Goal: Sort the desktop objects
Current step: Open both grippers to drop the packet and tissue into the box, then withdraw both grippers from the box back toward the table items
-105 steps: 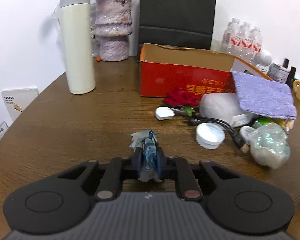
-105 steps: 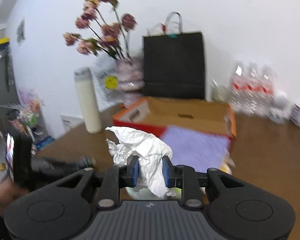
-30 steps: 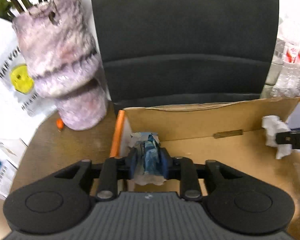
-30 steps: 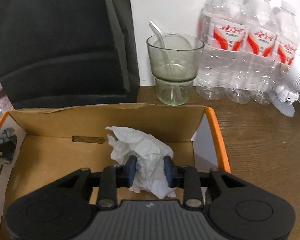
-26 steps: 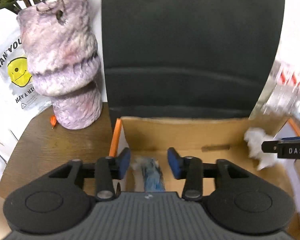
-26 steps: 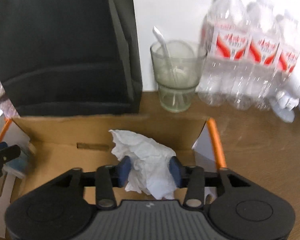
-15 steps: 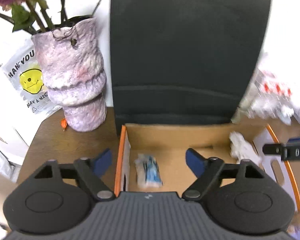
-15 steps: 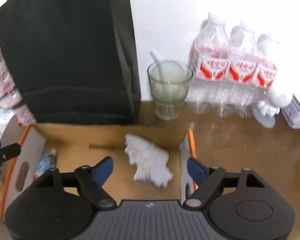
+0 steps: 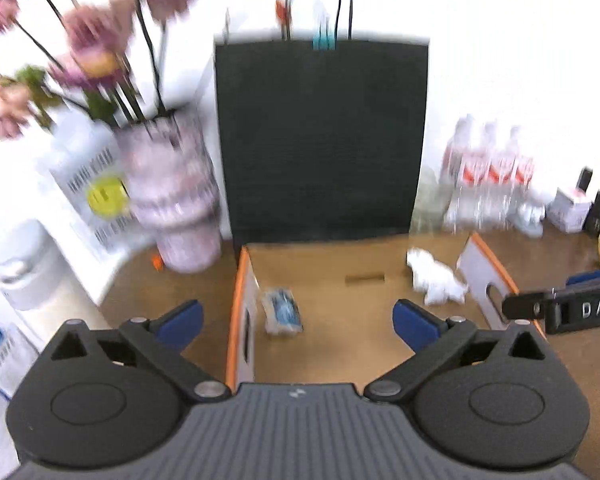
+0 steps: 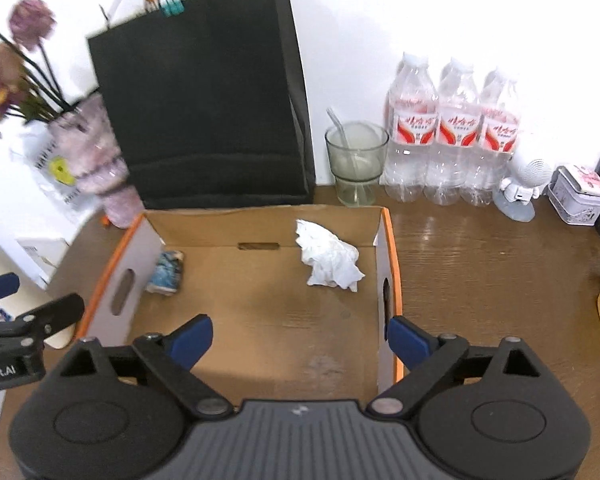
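A crumpled white tissue [image 10: 330,260] lies inside an open cardboard box [image 10: 388,248] with orange edges, in the far right corner of the box floor, close to the right wall. A small blue and white wrapper [image 10: 167,272] lies in the same box at the far left, just beside the left wall with its oval hand slot. Its long axis runs roughly from 12 to 6 o'clock in both wrist views. The two items are well apart, with bare cardboard between them.

From the right gripper [image 10: 300,338], the tissue sits at about 12 o'clock and the wrapper at about 10 o'clock. Its blue fingers [image 10: 190,340] are spreading wider at this moment, with nothing between them. From the left gripper [image 9: 296,318], the wrapper sits at about 12 o'clock, just past the fingers, and the tissue [image 9: 436,280] at about 2 o'clock. Its fingers are also opening, spread very wide, and hold nothing. Each gripper is nearer to the item on its own side, and both items rest free on the box floor.

Both pieces look already sorted into the box, so the next move likely turns away from it toward whatever remains on the brown wooden desk [image 10: 480,280]. Nothing left to sort shows between either pair of fingers.

Behind the box stands a black paper bag [image 10: 204,112]. At 10 o'clock is a mottled purple vase [image 10: 96,152] of dried flowers; at 1 o'clock a glass tumbler [image 10: 356,164] and three water bottles [image 10: 456,132]
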### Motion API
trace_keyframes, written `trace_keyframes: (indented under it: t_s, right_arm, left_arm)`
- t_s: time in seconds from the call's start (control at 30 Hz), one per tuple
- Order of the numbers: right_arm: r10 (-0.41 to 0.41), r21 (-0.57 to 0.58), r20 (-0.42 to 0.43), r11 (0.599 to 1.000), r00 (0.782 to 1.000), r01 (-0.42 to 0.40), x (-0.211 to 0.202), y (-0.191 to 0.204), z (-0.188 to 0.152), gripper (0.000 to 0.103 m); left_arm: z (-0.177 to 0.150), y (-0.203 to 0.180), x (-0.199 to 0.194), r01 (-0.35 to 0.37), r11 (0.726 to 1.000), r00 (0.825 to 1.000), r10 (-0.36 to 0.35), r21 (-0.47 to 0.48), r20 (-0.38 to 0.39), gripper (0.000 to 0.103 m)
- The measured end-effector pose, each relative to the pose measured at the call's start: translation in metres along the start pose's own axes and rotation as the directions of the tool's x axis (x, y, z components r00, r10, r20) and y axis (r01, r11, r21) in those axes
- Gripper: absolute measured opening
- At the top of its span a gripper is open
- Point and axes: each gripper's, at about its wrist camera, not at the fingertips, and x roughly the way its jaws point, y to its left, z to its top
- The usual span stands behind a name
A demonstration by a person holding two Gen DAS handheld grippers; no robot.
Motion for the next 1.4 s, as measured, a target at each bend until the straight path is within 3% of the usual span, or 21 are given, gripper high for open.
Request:
trace_keyframes:
  t_s: [0.07,0.17,0.3,0.43,0.53,0.63,0.83,1.0,1.17,1.27,1.4]
  right_arm:
    - [0.014,-0.003,0.044,1.0,0.999,-0.014,-0.014,0.001,-0.014,0.095]
    - [0.025,-0.015,0.149,1.0,0.988,-0.023,-0.031,0.002,-0.036,0.095]
    - [-0.001,-0.059,0.307,0.998,0.952,0.02,-0.05,0.011,-0.065,0.095]
    - [0.043,-0.081,0.423,0.997,0.905,-0.009,-0.073,0.017,-0.093,0.096]
    - [0.047,-0.093,0.457,0.996,0.888,-0.005,-0.085,0.023,-0.109,0.099]
    - [0.041,-0.089,0.48,0.996,0.876,0.003,-0.096,0.028,-0.126,0.099]
    - [0.067,-0.102,0.462,0.995,0.884,-0.023,-0.116,0.025,-0.186,0.102]
    - [0.097,-0.086,0.44,0.994,0.893,-0.065,-0.141,0.017,-0.241,0.102]
    - [0.104,-0.06,0.415,0.994,0.904,-0.087,-0.158,0.014,-0.302,0.102]
    - [0.089,-0.074,0.395,0.995,0.914,-0.065,-0.161,0.014,-0.337,0.102]
    - [0.134,-0.099,0.394,0.99,0.909,-0.103,-0.162,0.014,-0.359,0.099]
  left_arm:
    - [-0.011,-0.002,-0.021,-0.008,1.0,0.994,0.008,0.001,0.106,0.103]
    - [-0.023,-0.004,-0.041,0.001,1.0,0.984,0.002,-0.021,0.179,0.103]
    - [-0.04,-0.006,-0.063,0.007,0.999,0.963,0.007,-0.051,0.268,0.103]
    - [-0.057,-0.003,-0.087,0.052,0.995,0.951,-0.025,-0.082,0.307,0.103]
    - [-0.069,0.0,-0.098,0.07,0.993,0.945,-0.035,-0.1,0.324,0.103]
    - [-0.084,-0.001,-0.106,0.052,0.993,0.952,-0.017,-0.106,0.304,0.103]
    - [-0.13,-0.006,-0.131,0.102,0.988,0.975,-0.076,-0.116,0.207,0.103]
    - [-0.176,-0.02,-0.166,0.096,0.991,0.98,-0.078,-0.093,0.181,0.103]
    - [-0.241,-0.02,-0.194,0.108,0.983,0.988,-0.089,-0.151,0.128,0.103]
    - [-0.263,-0.022,-0.202,0.084,0.989,0.992,-0.072,-0.123,0.103,0.103]
    - [-0.274,-0.026,-0.202,0.094,0.99,0.993,-0.085,-0.107,0.086,0.103]
